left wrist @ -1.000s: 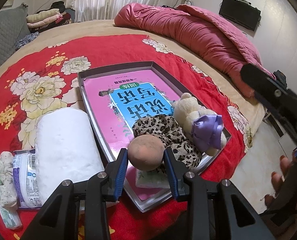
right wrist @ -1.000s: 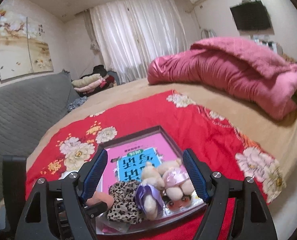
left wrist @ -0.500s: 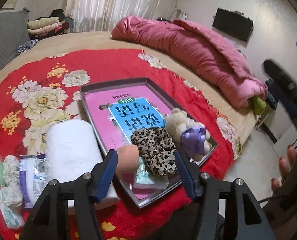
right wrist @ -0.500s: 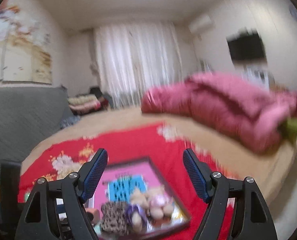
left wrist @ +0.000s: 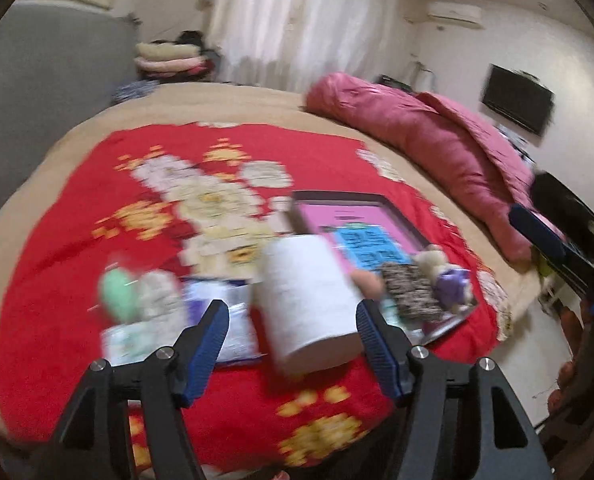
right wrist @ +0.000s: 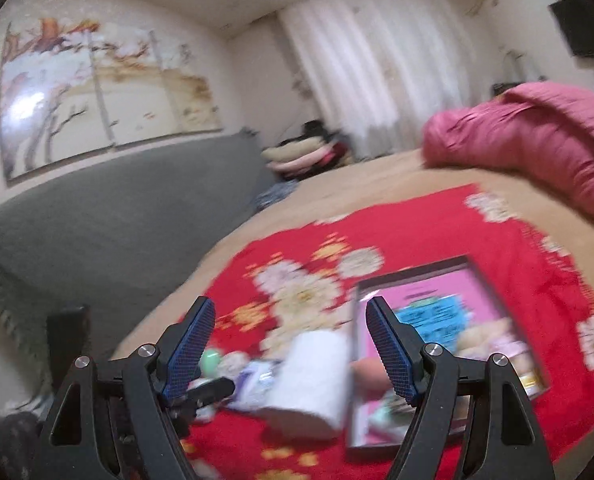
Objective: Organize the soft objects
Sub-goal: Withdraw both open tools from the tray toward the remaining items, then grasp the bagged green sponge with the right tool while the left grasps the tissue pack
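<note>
Two empty grippers, left (left wrist: 293,344) jaws opening, right (right wrist: 289,348) jaws apart; one white roll (left wrist: 309,300), one tray (left wrist: 413,228).

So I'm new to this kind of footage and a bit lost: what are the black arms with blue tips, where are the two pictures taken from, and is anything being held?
They are two hand-held grippers, one in each of a person's hands, no robot. Each carries a camera looking along its own fingers, so you get a left-hand and a right-hand picture.

The left gripper holds nothing; its fingers are opening, with the white roll lying on the bed beyond them. The right gripper is open and empty too.

On the red floral blanket lies a shallow tray with a leopard-print cloth and small plush toys. Beside it are the roll and some blurred packets.
</note>
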The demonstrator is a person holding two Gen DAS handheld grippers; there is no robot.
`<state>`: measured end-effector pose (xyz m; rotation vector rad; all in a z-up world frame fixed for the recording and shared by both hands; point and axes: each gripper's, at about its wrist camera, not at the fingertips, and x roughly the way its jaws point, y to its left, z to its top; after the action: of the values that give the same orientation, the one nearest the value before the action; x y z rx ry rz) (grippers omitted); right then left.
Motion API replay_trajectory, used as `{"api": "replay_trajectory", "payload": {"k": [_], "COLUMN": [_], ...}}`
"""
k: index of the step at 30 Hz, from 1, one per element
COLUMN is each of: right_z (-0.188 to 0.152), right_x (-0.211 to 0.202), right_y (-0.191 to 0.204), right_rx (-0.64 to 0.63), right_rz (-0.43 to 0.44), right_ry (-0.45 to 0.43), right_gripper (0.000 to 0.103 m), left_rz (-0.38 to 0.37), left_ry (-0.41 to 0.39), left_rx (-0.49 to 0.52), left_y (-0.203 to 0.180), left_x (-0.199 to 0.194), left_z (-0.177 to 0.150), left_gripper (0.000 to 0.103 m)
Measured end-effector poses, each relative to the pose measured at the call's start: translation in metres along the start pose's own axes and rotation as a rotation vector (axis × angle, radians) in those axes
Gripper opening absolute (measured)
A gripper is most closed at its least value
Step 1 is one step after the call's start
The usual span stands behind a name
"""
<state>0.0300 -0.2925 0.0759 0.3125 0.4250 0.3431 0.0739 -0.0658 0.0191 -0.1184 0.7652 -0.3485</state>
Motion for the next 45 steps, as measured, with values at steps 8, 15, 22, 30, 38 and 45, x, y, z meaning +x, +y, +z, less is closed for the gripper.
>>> {"api": "replay_trajectory", "payload": {"k": [8, 15, 22, 30, 38, 45], "right_z": [-0.013, -0.033, -0.055, -0.074, -0.069, -0.072], "right_x": [0.031, 0.063, 0.098, 0.129, 0.173, 0.256], "right_y": [0.056, 0.097, 0.102, 0.107, 0.118, 0.14], "right_rx": [0.042, -0.002, -0.041, -0.179, -0.235, -0.357], "right_rz": [0.176, 0.227, 0.18, 0.059, 0.032, 0.021], "right_ry": [0.098, 0.194, 0.308, 0.398, 0.437, 0.556], "right_gripper": [0.079, 0.079, 0.079, 0.079, 0.079, 0.079], "left_rz": [0.103, 0.116, 0.137, 0.161, 0.115, 0.052], "left_ry": [0.08, 0.202, 0.251, 0.302, 0.278, 0.258], "left_rx": [-0.145, -0.186, -0.222, -0.247, -0.282, -0.333], "left_y": [0.084, 0.106, 0.113, 0.123, 0.136, 0.149], "left_x": [-0.011, 0.018, 0.047, 0.079, 0.077, 0.071], "left_z": [-0.023, -0.045, -0.049, -0.049, -0.048, -0.049], "left_gripper": [0.066, 0.066, 0.066, 0.066, 0.053, 0.048]}}
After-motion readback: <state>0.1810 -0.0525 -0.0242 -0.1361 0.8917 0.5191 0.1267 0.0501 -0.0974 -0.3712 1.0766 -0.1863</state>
